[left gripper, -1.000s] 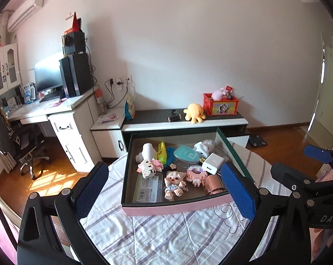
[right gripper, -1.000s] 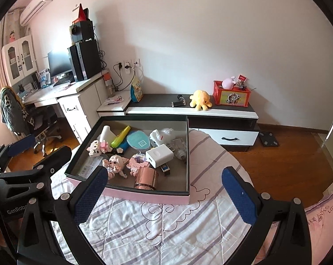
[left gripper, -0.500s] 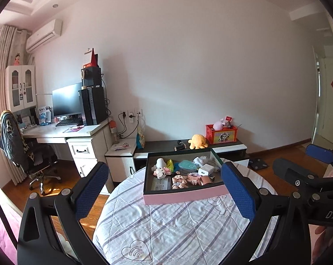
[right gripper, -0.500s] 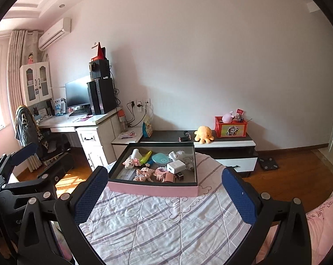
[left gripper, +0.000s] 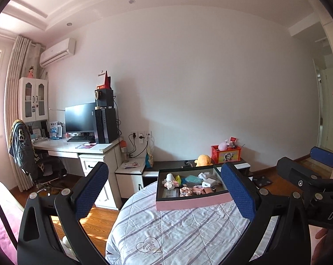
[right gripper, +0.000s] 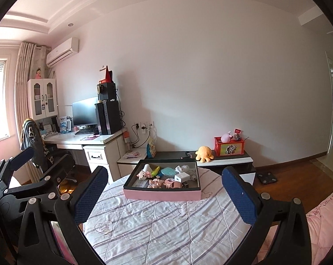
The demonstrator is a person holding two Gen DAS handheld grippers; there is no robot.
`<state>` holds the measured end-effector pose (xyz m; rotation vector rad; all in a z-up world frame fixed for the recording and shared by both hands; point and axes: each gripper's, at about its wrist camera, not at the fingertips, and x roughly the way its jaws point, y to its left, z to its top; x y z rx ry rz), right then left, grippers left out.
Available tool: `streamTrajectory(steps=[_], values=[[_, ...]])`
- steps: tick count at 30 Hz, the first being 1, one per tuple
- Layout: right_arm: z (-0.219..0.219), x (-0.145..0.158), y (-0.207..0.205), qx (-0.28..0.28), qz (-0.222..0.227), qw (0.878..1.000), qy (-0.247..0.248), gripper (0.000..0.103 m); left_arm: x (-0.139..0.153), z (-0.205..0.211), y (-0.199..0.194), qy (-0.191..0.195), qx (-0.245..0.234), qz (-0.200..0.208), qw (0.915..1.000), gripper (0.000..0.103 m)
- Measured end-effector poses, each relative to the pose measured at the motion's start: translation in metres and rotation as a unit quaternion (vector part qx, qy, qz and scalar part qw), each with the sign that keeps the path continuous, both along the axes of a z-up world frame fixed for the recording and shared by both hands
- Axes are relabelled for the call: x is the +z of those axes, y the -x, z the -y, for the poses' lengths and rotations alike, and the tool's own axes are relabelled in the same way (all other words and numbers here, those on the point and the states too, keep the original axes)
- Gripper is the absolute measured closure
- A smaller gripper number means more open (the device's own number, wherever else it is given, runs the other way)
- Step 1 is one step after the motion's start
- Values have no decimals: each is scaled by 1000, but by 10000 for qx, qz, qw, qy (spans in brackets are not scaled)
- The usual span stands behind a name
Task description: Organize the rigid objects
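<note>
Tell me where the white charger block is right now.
The white charger block sits inside the pink tray on the round table, toward its right half, just right of the teal round case and behind the rose-gold cup.

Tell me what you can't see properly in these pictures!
- Toys in the pink box: too small in both views to tell what each one is.
- Box floor near its front wall: hidden by that wall, right wrist view.
- Label on the flat packet: too small to read, left wrist view.
- Right gripper: cut off by the edge, left wrist view.
- Table legs: hidden under the cloth.
</note>
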<state>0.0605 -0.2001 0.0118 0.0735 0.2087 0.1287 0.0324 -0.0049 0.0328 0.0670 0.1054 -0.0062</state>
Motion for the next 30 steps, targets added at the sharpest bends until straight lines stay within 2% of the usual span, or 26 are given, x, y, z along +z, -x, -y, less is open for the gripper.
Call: streamTrajectory(steps=[13,21,30], values=[[-4,14,47,-274,403,9986,190,0,8,-1,35,187,-316,-12,9993,0],[-6,19,68,-332,551,9976,251,0,12,0,55,166,-224,133,9995,0],[-10,22,74,-284,632,9972,295,0,14,2,55,157,-236,123,9995,0]])
